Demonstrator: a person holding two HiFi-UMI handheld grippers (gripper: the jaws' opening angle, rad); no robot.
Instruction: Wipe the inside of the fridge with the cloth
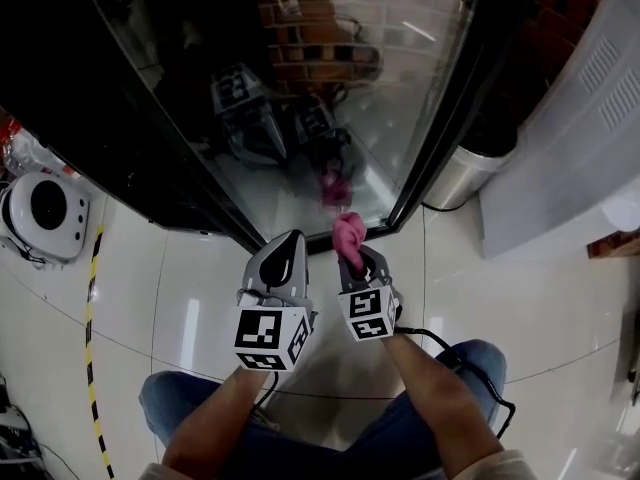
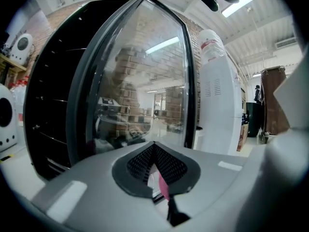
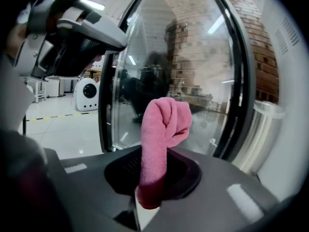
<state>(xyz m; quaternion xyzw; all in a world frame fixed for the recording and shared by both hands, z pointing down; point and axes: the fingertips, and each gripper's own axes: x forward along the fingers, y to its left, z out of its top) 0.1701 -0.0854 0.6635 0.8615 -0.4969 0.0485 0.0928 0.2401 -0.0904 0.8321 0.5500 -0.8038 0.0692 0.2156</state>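
Note:
The fridge (image 1: 200,118) is a tall black cabinet with a glass door (image 1: 330,98) that looks closed and mirrors both grippers. The same glass door (image 2: 145,91) fills the left gripper view. My right gripper (image 1: 358,260) is shut on a folded pink cloth (image 1: 349,232), which sticks up from its jaws just short of the door's lower edge. In the right gripper view the cloth (image 3: 161,129) stands upright before the glass (image 3: 193,71). My left gripper (image 1: 288,243) hangs beside it, jaws together with nothing held; its closed pads (image 2: 166,166) face the door.
A white round appliance (image 1: 45,213) sits on the floor at the left, by a yellow-black tape line (image 1: 90,338). A steel bin (image 1: 470,173) and a white cabinet (image 1: 570,138) stand to the right of the fridge. The person's knees are below the grippers.

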